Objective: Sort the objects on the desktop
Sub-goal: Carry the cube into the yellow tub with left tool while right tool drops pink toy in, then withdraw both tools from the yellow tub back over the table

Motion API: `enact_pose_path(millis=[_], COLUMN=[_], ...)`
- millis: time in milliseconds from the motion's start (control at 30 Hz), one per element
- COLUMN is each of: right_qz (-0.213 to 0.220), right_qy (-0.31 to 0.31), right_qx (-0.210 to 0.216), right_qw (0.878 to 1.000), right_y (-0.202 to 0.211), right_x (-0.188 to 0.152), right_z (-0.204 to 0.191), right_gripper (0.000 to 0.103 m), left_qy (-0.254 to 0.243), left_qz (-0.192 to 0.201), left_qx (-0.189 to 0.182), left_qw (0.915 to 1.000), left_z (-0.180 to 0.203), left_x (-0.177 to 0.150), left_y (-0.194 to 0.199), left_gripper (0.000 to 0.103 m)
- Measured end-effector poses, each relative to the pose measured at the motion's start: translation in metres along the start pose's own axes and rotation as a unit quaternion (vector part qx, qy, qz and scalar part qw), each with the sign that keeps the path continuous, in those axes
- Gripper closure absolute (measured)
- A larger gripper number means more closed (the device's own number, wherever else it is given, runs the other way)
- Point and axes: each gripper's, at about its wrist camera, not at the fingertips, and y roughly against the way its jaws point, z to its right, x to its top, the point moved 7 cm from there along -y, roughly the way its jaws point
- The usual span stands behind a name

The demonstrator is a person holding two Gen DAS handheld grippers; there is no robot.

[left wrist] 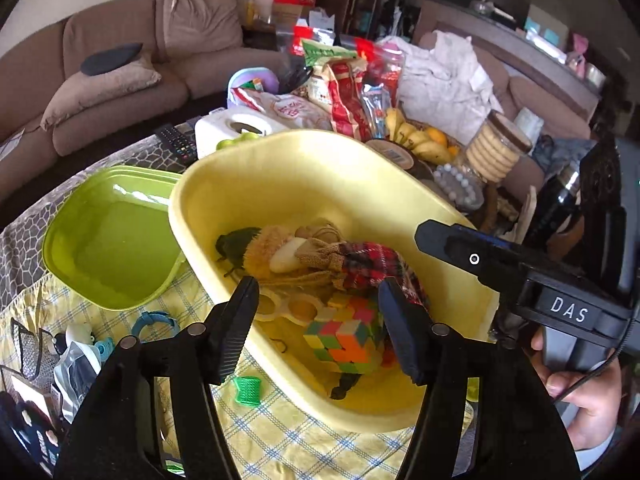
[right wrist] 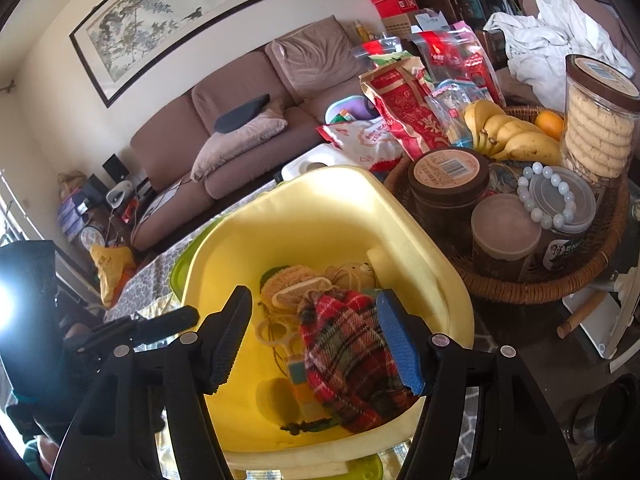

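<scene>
A yellow tub (left wrist: 280,168) (right wrist: 320,208) holds a colourful puzzle cube (left wrist: 344,336), a red plaid pouch (left wrist: 372,268) (right wrist: 348,344), a burlap pouch (left wrist: 320,256), a sponge (left wrist: 260,252), a dark beetle toy (left wrist: 234,242) and a ring-shaped wooden piece (left wrist: 288,310). My left gripper (left wrist: 316,316) is open just above the cube, not touching it. My right gripper (right wrist: 312,344) is open above the plaid pouch; it also shows in the left wrist view (left wrist: 460,248) over the tub's right rim.
A green lid (left wrist: 108,240) lies left of the tub. A green comb piece (left wrist: 246,390), a blue ring (left wrist: 154,322) and small items lie on the checked cloth (left wrist: 280,432). A wicker basket (right wrist: 540,288) with jars, bananas and snack bags stands behind right.
</scene>
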Motion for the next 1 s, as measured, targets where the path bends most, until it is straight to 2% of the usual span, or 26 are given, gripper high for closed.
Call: enact_pose_path(millis=[200,267,400,567,700,1000], right_qz=[-0.005,-0.005,-0.01,-0.016,-0.017,-0.028], right_qy=[0.032,0.047,0.081,0.109,0.127,0.161], right_qx=[-0.004,-0.006,-0.01,-0.019,-0.029,-0.034], right_qw=[0.999,0.999,0.997,0.994,0.991,0.986], right_y=[-0.005,-0.007,-0.015,-0.024,-0.028,-0.038], right_x=[-0.004,-0.006,-0.01,-0.017,-0.021,-0.031], right_z=[-0.019,-0.03,-0.052,-0.071,-0.083,-0.11], right_gripper=[0.028,0.023,0.019,0.001,0.001,0.001], left_qy=[0.036,0.052,0.073,0.089,0.096,0.129], left_qz=[0.014,0.017,0.013,0.011,0.017,0.029], left_qx=[0.008,0.013,0.031,0.033,0.037,0.058], left_qw=[0.9992,0.9984,0.9968,0.9955,0.9946,0.9895], left_z=[-0.034,-0.046,-0.069,-0.085,-0.091,-0.12], left_x=[-0.011,-0.018,-0.032,-0.045,-0.051,-0.066], left_y=[0.025,0.031,0.039,0.048,0.059,0.084], left_gripper=[0.029,0.02,0.014,0.004,0.001,0.0])
